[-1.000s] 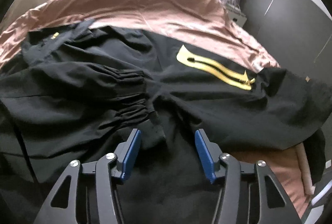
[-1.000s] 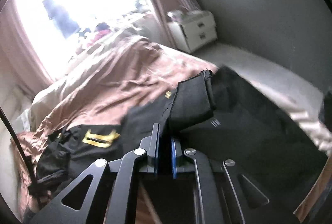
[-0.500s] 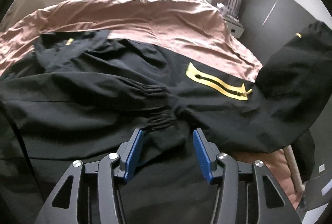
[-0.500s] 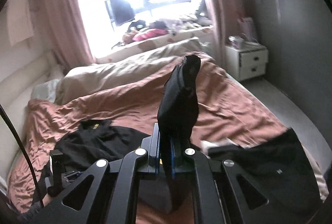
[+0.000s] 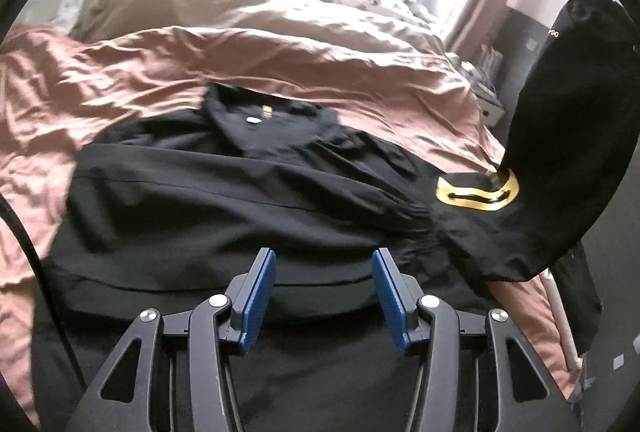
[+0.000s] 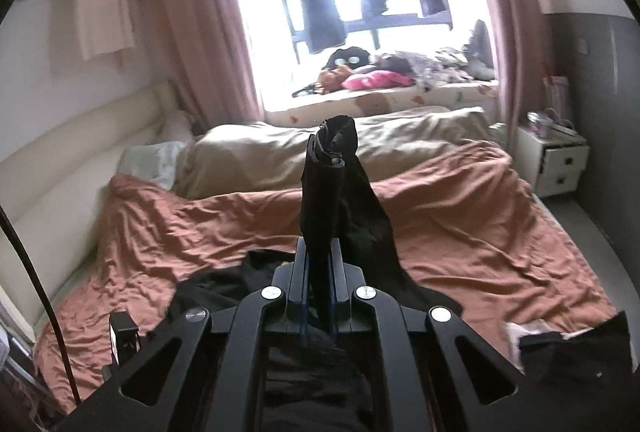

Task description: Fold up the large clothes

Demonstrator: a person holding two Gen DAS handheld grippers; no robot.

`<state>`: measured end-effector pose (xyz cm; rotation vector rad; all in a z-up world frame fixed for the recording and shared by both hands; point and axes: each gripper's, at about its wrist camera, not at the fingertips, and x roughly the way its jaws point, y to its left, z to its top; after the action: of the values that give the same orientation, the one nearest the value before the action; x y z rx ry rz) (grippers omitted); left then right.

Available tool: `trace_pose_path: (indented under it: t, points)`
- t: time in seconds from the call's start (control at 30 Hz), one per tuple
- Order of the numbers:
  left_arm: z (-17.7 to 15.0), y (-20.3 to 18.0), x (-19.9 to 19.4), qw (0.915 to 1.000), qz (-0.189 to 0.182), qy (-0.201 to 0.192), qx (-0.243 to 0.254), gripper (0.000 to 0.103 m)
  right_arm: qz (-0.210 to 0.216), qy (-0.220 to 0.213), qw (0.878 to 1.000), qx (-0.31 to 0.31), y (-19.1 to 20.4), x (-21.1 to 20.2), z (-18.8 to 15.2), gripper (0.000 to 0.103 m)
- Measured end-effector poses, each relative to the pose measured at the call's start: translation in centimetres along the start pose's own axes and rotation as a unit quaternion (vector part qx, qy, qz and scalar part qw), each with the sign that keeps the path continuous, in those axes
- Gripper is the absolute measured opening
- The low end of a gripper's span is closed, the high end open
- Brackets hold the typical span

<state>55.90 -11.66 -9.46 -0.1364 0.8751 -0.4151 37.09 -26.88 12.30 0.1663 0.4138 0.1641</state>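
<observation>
A large black jacket (image 5: 224, 200) with a yellow zip patch (image 5: 476, 190) lies spread on the brown bedsheet (image 5: 120, 72). My left gripper (image 5: 323, 292) is open and empty, just above the jacket's near part. My right gripper (image 6: 320, 296) is shut on the jacket's sleeve (image 6: 326, 184), whose cuff sticks up past the fingers. In the left wrist view that lifted sleeve (image 5: 568, 120) rises high at the right. The rest of the jacket (image 6: 224, 284) lies below the right gripper.
A beige duvet (image 6: 320, 152) lies across the far bed. A white nightstand (image 6: 560, 164) with an open drawer stands at right. Another dark garment (image 6: 576, 356) lies at the bed's near right corner. A padded headboard (image 6: 60, 160) runs along the left. A grey wall is at right.
My right gripper has lifted the sleeve much higher and tilted up toward the window. The left gripper stayed open and drew back a little over the jacket.
</observation>
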Motion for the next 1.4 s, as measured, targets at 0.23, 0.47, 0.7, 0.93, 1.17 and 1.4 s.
trace_pose_path:
  t: [0.23, 0.47, 0.7, 0.93, 1.17, 1.4]
  points:
    - [-0.5, 6.9, -4.7, 0.9992, 0.02, -0.021, -0.026, 0.052, 0.032, 0.009, 0.999, -0.011, 3.4, 4.3, 0.9, 0.004]
    - [-1.6, 13.6, -8.0, 0.9972, 0.036, -0.035, -0.055, 0.052, 0.056, 0.024, 0.998, -0.027, 7.5, 7.6, 1.3, 0.004]
    - [-3.4, 19.1, -10.2, 0.9949, 0.044, -0.044, -0.08, 0.052, 0.079, 0.05, 0.994, -0.056, 12.7, 12.2, 0.9, 0.004]
    - [-5.6, 23.4, -11.2, 0.9923, 0.056, -0.04, -0.103, 0.052, 0.087, 0.104, 0.99, -0.048, 13.9, 18.9, -3.0, 0.004]
    - [-7.2, 26.1, -11.0, 0.9899, 0.072, -0.028, -0.119, 0.052, 0.08, 0.189, 0.979, -0.019, 12.3, 25.1, -7.3, 0.02]
    - [-7.4, 26.3, -10.7, 0.9893, 0.078, -0.021, -0.122, 0.052, 0.102, 0.233, 0.967, -0.004, 10.8, 27.2, -9.4, 0.103]
